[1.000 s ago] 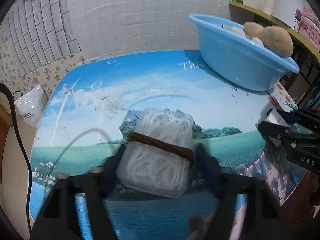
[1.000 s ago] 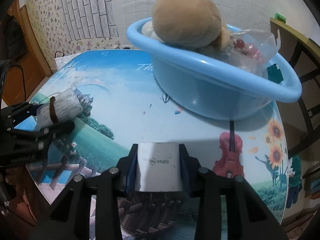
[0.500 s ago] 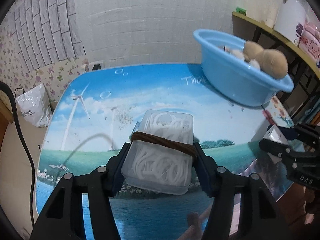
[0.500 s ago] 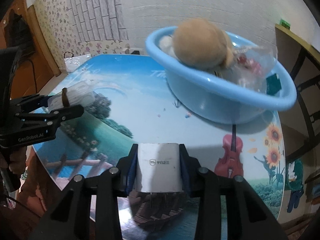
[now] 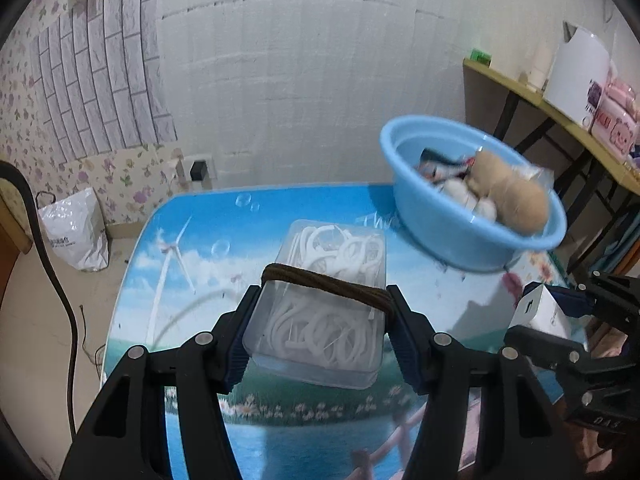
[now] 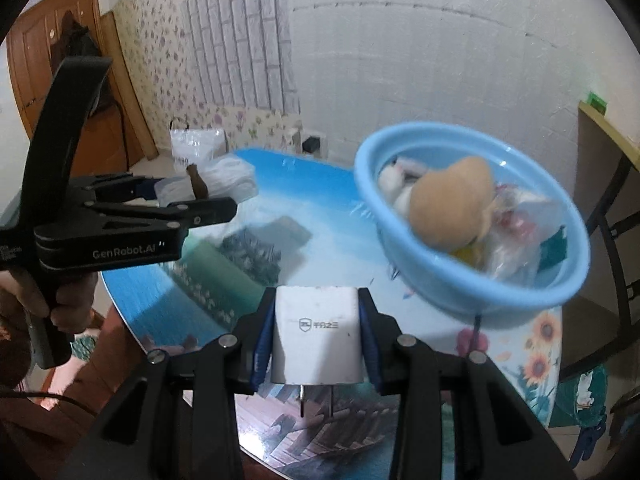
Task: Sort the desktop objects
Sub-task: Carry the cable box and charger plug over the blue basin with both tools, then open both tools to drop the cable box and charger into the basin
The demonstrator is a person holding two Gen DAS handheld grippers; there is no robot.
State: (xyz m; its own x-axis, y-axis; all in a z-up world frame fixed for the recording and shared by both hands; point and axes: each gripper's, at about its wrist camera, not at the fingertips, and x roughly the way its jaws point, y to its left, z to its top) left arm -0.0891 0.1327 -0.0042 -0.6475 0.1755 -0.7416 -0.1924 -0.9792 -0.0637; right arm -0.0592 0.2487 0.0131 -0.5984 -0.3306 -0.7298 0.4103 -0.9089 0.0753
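The blue basin (image 5: 472,240) is already holding a plush toy (image 6: 452,204) and packets; short of it, the left gripper (image 5: 320,336) is clamping a clear floss-pick box (image 5: 324,312); the right gripper (image 6: 318,336) is pinching a white charger (image 6: 318,336); both are awaiting dropping in.

Left gripper (image 5: 318,328) clamps a clear box of white picks (image 5: 324,308) above the table (image 5: 224,240), blue basin (image 5: 472,204) beyond
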